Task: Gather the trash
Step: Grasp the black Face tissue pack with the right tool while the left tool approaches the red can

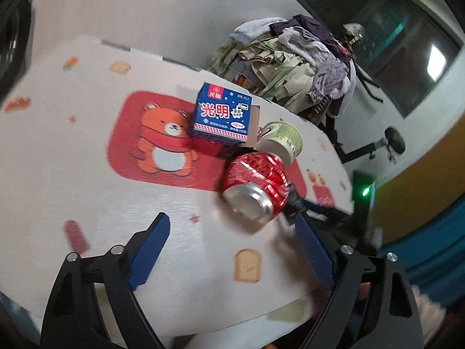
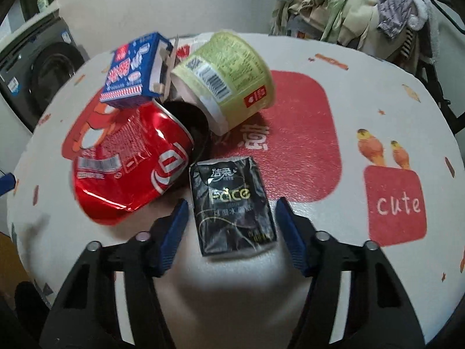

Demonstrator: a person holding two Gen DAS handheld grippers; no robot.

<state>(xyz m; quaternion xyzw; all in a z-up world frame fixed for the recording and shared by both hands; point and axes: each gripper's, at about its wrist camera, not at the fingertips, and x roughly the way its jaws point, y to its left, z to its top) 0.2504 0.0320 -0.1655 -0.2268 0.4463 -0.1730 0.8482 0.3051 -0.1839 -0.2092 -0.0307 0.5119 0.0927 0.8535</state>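
Note:
A crushed red cola can [image 2: 128, 163] lies on the round table beside a blue milk carton [image 2: 133, 71], a tipped green paper cup [image 2: 223, 78] and a black tissue pack [image 2: 232, 206]. My right gripper [image 2: 229, 208] is open, its blue fingers either side of the black pack. In the left wrist view the can [image 1: 255, 186], the carton [image 1: 222, 115] and the cup [image 1: 283, 136] lie ahead. My left gripper [image 1: 232, 226] is open and empty, just short of the can.
The table [image 2: 377, 101] has a white cloth with red patches and a bear print. A chair piled with clothes [image 1: 293, 67] stands behind it. A washing machine [image 2: 37, 72] is at the far left. A black round object [image 2: 189, 122] lies among the trash.

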